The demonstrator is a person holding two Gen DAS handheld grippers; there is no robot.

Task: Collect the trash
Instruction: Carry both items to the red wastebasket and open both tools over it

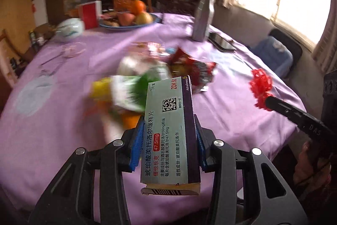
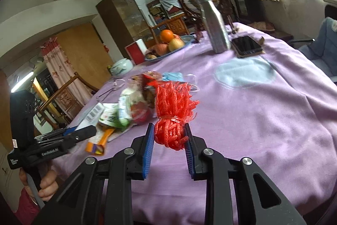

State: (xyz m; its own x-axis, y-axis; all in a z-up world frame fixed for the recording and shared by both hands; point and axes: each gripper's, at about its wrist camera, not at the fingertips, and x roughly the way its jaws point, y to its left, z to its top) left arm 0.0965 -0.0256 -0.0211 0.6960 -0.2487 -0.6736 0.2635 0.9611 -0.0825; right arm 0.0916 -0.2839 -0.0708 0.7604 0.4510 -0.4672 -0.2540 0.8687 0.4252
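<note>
My left gripper [image 1: 168,134] is shut on a grey and purple medicine box [image 1: 170,130] and holds it above the purple tablecloth [image 1: 63,140]. My right gripper [image 2: 168,136] is shut on a bunched red mesh net bag [image 2: 173,113], also held above the cloth; the net shows at the right of the left wrist view [image 1: 261,88]. A heap of trash [image 2: 126,111] lies mid-table: green and white wrappers, an orange carton [image 2: 99,140], a red snack bag [image 1: 189,69] and a blue face mask [image 2: 172,76].
At the far side stand a fruit plate [image 2: 168,43], a silver bottle [image 2: 214,28], a phone [image 2: 246,45], a red box [image 2: 134,52] and a white lidded pot [image 2: 122,66]. Glasses [image 1: 71,50] lie on the cloth. A blue-cushioned chair [image 1: 273,54] stands near the window.
</note>
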